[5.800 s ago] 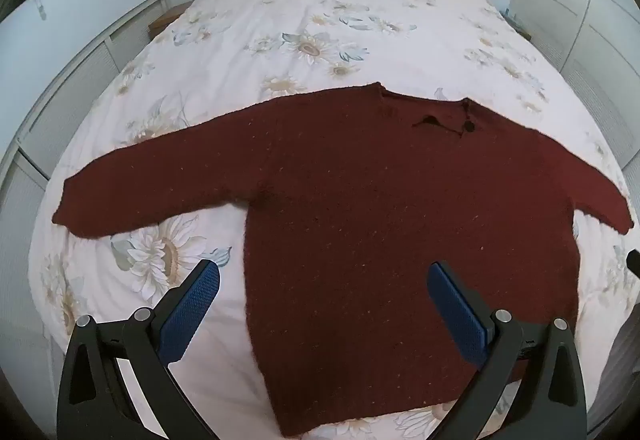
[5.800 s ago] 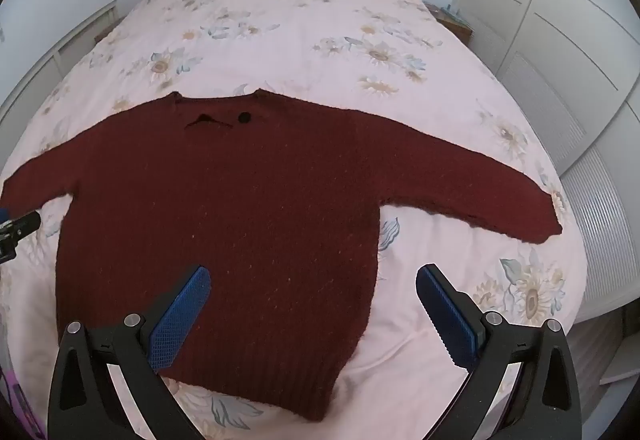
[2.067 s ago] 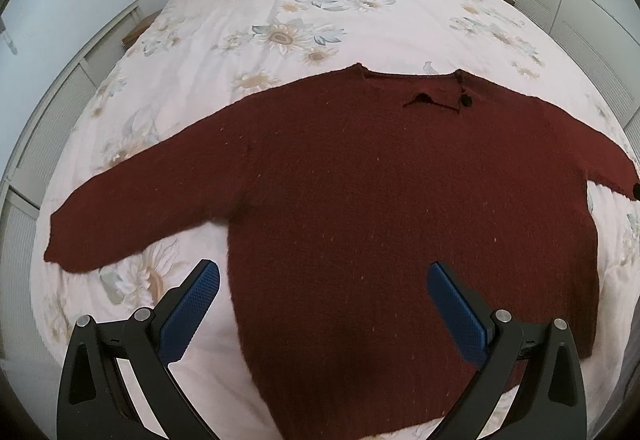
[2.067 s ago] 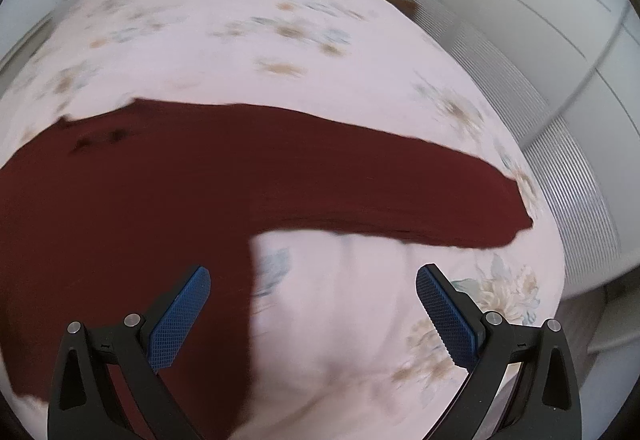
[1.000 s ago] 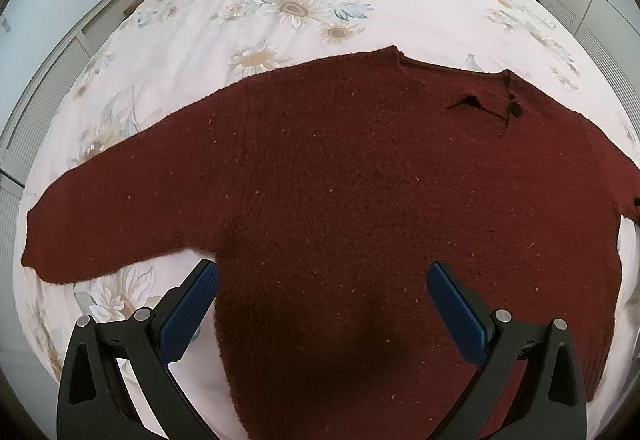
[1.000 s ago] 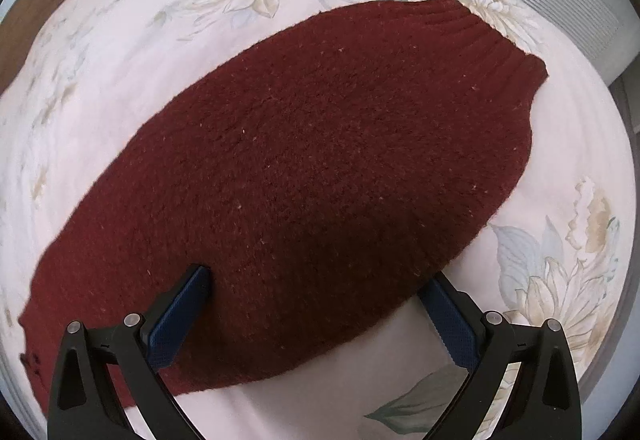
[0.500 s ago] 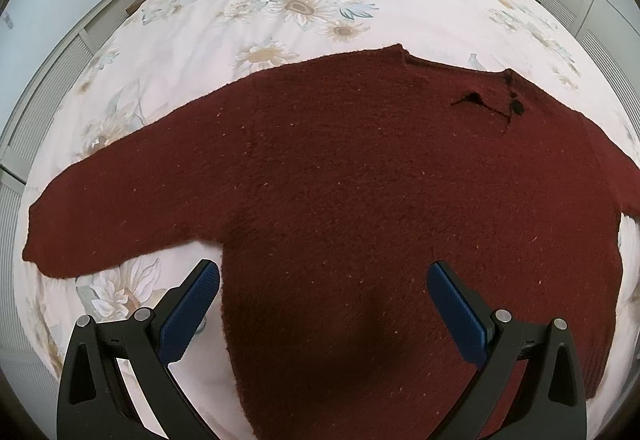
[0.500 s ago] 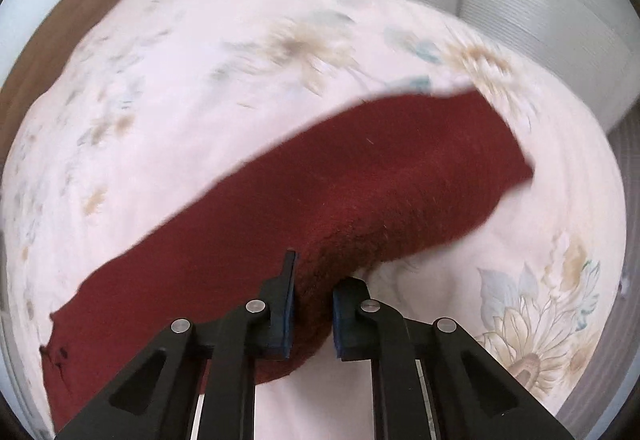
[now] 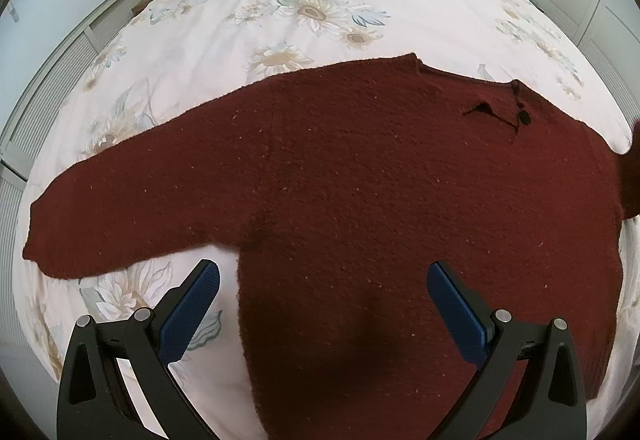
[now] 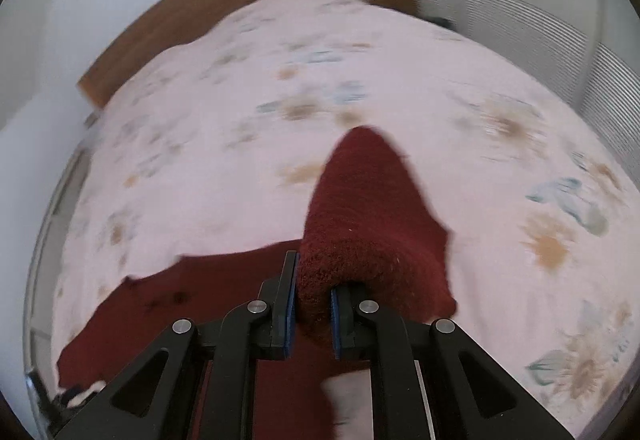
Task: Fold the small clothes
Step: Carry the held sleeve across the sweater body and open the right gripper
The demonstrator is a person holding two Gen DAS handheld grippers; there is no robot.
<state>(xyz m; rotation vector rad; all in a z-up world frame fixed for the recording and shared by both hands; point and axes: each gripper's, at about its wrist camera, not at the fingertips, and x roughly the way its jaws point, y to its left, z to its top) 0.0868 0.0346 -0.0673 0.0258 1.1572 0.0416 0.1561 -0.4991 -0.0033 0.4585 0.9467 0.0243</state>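
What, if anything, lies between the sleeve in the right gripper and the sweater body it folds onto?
Nothing visible. The right gripper is shut on the sleeve, lifted above the bedspread; the sweater body lies flat and bare.

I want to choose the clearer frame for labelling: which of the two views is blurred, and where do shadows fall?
Right wrist view: motion blur smears the floral bedspread, while the right claw and its pinched sleeve stay sharp. Left wrist view: sharp overall, with a soft dark shadow on the maroon sweater between the left claw fingers.
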